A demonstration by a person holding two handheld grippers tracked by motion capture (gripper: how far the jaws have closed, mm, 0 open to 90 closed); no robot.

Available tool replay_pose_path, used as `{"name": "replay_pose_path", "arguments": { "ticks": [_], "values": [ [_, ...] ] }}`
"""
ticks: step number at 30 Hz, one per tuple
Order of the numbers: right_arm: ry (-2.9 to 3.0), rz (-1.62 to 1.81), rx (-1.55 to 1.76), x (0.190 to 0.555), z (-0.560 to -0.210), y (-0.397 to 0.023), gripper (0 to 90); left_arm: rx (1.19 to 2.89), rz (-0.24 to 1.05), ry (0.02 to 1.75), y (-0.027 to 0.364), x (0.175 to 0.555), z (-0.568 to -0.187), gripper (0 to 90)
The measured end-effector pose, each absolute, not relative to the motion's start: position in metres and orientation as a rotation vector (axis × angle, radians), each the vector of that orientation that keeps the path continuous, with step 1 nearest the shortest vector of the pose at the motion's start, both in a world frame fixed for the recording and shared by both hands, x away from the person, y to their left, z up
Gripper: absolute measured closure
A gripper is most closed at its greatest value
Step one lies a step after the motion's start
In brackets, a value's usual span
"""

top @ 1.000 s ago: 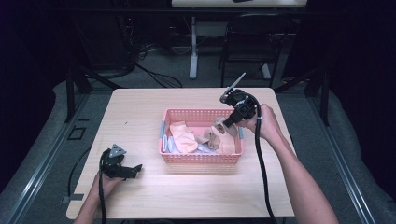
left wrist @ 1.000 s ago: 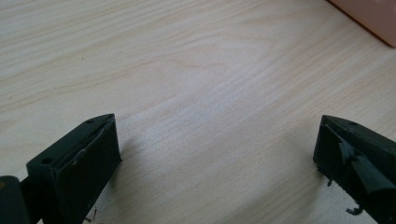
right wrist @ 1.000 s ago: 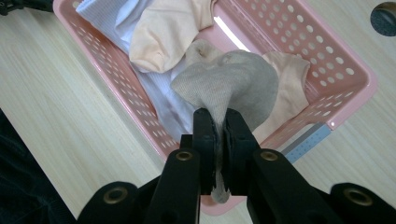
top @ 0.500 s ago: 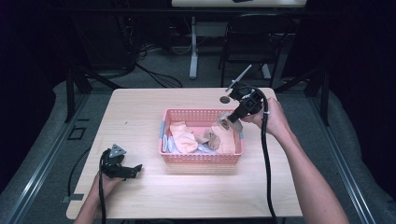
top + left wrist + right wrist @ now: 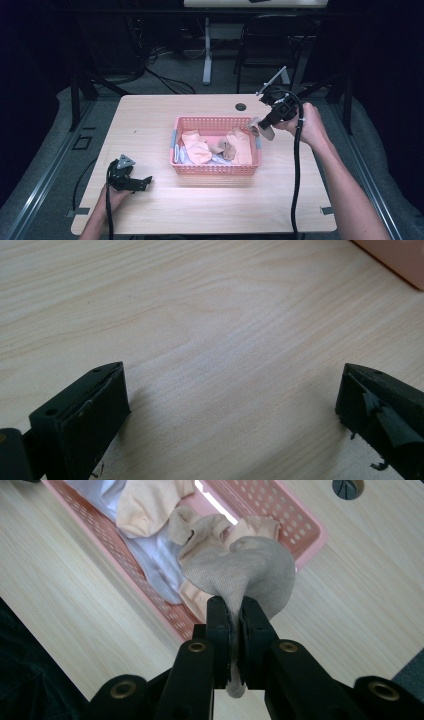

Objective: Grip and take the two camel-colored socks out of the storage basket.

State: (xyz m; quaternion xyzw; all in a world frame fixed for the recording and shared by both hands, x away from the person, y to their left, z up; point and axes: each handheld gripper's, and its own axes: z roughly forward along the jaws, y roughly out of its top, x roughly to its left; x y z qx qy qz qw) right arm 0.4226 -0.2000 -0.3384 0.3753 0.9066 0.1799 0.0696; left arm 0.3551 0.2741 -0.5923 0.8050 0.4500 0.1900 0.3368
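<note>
- The right hand-held gripper (image 5: 261,126) hung above the 3 o'clock rim of the pink basket (image 5: 216,169), clenched on a beige sock (image 5: 250,575).
- The left hand-held gripper (image 5: 145,181) rested released on the desk (image 5: 150,120) at 8 o'clock, with bare wood around it.
- The sock was thin, crumpled and hanging free.

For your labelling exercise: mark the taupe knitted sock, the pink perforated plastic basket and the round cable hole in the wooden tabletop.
Taupe knitted sock (image 5: 250,565), right gripper view, rounded toe.
Pink perforated plastic basket (image 5: 216,170), high view, near wall.
Round cable hole (image 5: 241,107), high view, centre.
</note>
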Motion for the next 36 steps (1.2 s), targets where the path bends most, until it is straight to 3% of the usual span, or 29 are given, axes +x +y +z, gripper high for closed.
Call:
{"name": "replay_pose_path", "arguments": {
  "ticks": [15, 36],
  "values": [
    [2.688, 0.475, 1.207, 0.417, -0.343, -0.237, 85.0, 2.095, 0.497, 1.177, 0.274, 0.355, -0.592, 0.4],
    [2.615, 0.412, 1.398, 0.43, -0.376, -0.28, 84.9, 2.094, 0.494, 1.177, 0.274, 0.354, -0.592, 0.4]
  ]
}}
